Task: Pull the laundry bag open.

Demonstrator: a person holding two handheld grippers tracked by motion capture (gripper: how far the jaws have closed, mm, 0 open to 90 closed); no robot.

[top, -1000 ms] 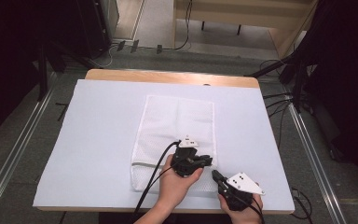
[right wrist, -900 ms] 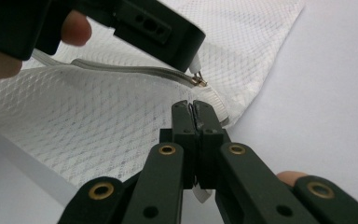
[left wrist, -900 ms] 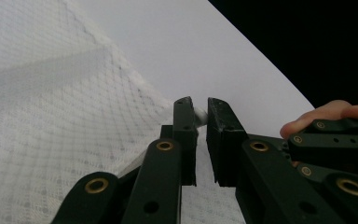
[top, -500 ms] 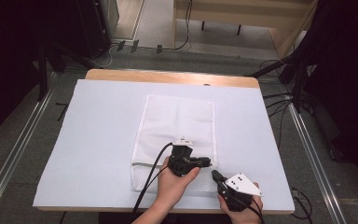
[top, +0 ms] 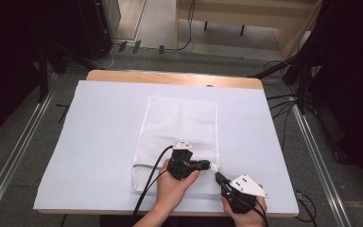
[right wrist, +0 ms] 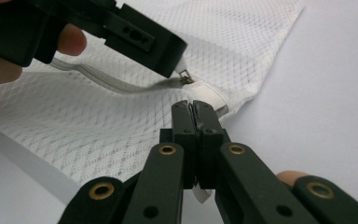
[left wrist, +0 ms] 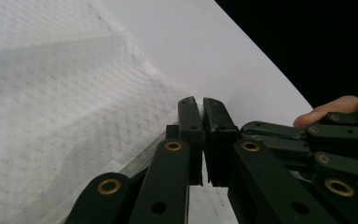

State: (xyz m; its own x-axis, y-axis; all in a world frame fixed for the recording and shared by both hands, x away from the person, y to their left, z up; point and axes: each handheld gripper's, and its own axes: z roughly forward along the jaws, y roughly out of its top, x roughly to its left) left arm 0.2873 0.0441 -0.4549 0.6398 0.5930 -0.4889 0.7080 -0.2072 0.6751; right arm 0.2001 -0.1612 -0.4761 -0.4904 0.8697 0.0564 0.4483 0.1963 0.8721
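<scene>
Two hand-held grippers are working at the near right corner of a white mesh laundry bag [top: 179, 137], which is lying flat on the white table cover [top: 99, 142], its long axis running from the person's edge toward the far edge and its zipper [right wrist: 116, 84] crossing the near short end. The right gripper [right wrist: 196, 108] is clamping its jaws fully together on the white fabric tab [right wrist: 209, 99] at the corner, where the zipper ends. The left gripper [right wrist: 175, 63] is sitting just above the small metal zipper pull [right wrist: 184, 77]; its jaws have just been closing and are now standing together, and the left gripper view is showing at most a sliver of white between them, so whether the pull is caught cannot be told. Judged risks: the closed left jaws may be missing the tiny pull and sliding off empty, or the thin tab may be slipping from the right grip once tension comes, letting the mesh bunch toward the slider.
</scene>
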